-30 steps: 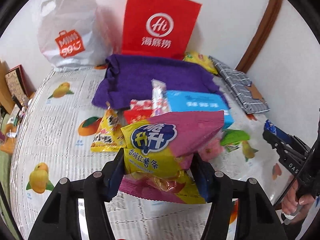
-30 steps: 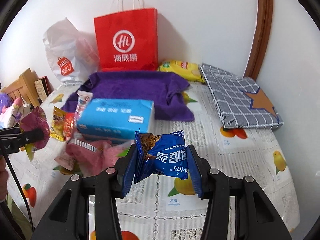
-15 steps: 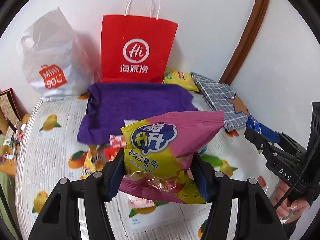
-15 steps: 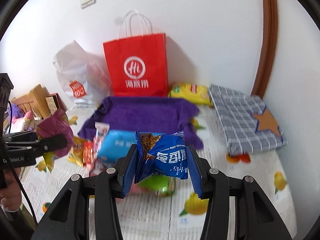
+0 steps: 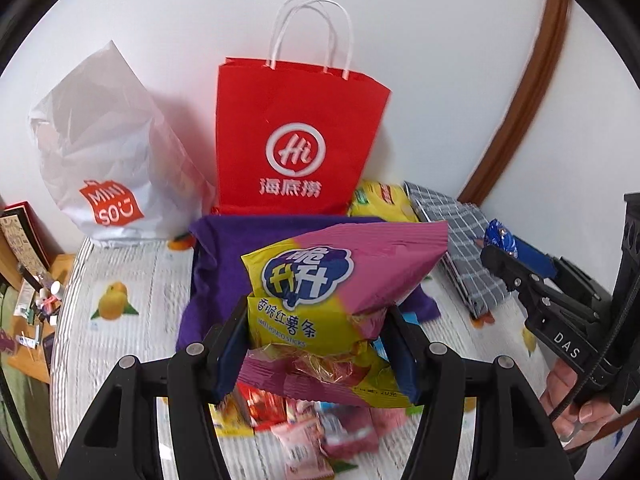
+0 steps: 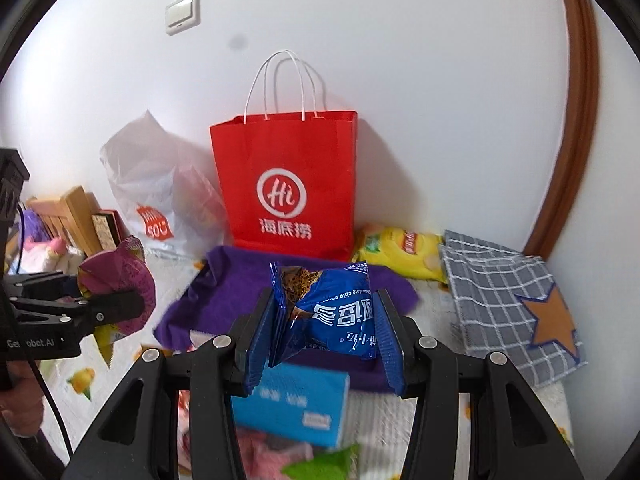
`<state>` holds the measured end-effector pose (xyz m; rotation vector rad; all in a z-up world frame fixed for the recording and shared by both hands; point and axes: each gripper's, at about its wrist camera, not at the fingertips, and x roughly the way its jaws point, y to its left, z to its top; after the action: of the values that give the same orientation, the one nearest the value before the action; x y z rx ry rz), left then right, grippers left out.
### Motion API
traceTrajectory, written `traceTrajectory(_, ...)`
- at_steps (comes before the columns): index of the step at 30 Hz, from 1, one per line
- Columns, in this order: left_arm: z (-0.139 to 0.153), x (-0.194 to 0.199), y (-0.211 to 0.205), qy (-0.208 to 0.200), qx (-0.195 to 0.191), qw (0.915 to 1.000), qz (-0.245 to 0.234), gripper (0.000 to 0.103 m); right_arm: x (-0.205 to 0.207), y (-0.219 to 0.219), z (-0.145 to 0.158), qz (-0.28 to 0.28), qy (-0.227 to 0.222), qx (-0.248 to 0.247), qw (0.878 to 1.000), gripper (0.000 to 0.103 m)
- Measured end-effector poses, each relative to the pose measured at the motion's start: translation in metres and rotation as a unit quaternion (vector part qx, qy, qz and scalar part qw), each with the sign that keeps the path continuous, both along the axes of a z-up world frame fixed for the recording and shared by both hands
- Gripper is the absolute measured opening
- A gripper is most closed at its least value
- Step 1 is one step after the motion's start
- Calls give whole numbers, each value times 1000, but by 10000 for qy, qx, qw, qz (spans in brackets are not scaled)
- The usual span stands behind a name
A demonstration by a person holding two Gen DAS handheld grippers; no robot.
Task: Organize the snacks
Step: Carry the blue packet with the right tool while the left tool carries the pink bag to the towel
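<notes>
Fruit pictures cover the table cloth (image 5: pixel 120 344), and a white wall stands behind it all.

Nearest, the left gripper (image 5: pixel 316 344) is squeezed on a pink and yellow bag (image 5: pixel 344 280) of sweet potato sticks. The bag is up in the air, off the table. Under it, close to us, lies a pile of small snack packs (image 5: pixel 304 428) on the cloth.

To the right, the right gripper (image 6: pixel 324 332) is squeezed on a blue cookie pack (image 6: pixel 336 304). That pack is up in the air too. Just under it sits a light blue box (image 6: pixel 296 404), and a green pack (image 6: pixel 324 464) pokes in at the near edge.

A bit farther back, a purple towel (image 5: pixel 216 264) is spread on the table. On its far right lie a yellow chip bag (image 6: pixel 400 252) and a grey checked pouch (image 6: pixel 504 300) with a star.

At the far wall stand a red paper bag (image 5: pixel 296 136) with its top open, and to its left a white plastic bag (image 5: pixel 100 152).

I think this is the carrying step: both snacks are picked up and not yet put away. The red bag looks like the place for them. Next, each hand would need to go up over the bag's top, between the handles, then let go. One at a time seems best, so the hands do not bump. The bag is light and could tip.
</notes>
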<state>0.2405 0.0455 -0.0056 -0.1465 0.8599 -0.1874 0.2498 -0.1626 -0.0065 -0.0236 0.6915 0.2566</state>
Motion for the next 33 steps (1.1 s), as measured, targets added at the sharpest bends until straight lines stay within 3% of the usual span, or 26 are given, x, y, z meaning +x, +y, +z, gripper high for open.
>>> traceTrajectory(7,0,36,7,43,-52,10000,-1,60,33,3,0,-46,-85,-1,10000,48)
traceTrajectory(21,-25,103,23,280,5,9996,33,60,104,-15,-33,-340,185,-8,9992,48)
traceTrajectory(28,-65,135,33,618,99,9979,165,60,128,-10,-82,31,426,6,9991,48)
traceTrajectory(33,-99,154,35,1074,197,9936,274,60,140,-1,-112,192,750,-44,9970,48)
